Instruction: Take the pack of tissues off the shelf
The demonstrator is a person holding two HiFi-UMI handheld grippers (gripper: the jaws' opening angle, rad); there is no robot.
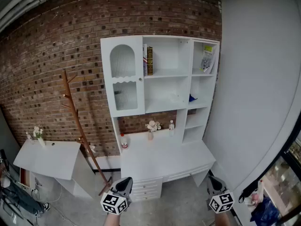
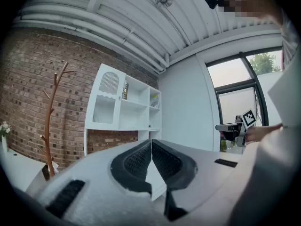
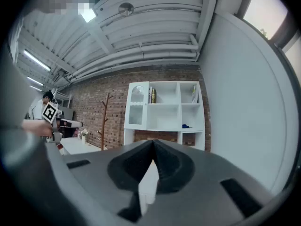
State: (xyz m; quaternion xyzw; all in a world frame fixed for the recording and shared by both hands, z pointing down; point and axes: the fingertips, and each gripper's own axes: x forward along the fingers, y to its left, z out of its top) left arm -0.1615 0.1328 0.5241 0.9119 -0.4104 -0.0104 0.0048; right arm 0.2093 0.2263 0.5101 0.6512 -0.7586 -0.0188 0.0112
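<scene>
**Head view.**
- Item 1: white desk (image 1: pixel 162 161) with a shelf unit (image 1: pixel 160 74) on its back edge, against a brick wall.
- Item 2: small blue object (image 1: pixel 192 98) in the unit's right-hand column, second compartment from the top, at that compartment's left edge. It is judged to be the pack of tissues, though too small to confirm.
- Item 3: books (image 1: pixel 149 60) upright at the left edge of the upper middle compartment.
- Item 4: red-capped bottle (image 1: pixel 123 141) and a vase of flowers (image 1: pixel 152 126) along the desk's back edge.
- Item 5: wooden coat stand (image 1: pixel 77 126) beside the desk's left edge.
- Item 6: left gripper (image 1: pixel 124 182) and right gripper (image 1: pixel 211 180), low at the frame's bottom edge, pointing level and well apart from the shelf unit.

**Left gripper view.**
- The left gripper's (image 2: pixel 151 142) jaws meet at the tips with nothing between them.
- The shelf unit stands far off, beyond them.

**Right gripper view.**
- The right gripper's (image 3: pixel 153 144) jaws are pressed together and empty.
- The blue object (image 3: pixel 186 125) shows in the right-hand column, above and beyond the jaw tips.

**Step in hand.** The approach has not yet begun, and the pack lies untouched on its shelf.

**Next move calls for.**
- Step up to the desk's front edge.
- Raise one gripper to the compartment, probably the right, which is nearer that column.
- Spread its jaws before entry.
- Close them on the pack without striking the compartment's walls.
</scene>
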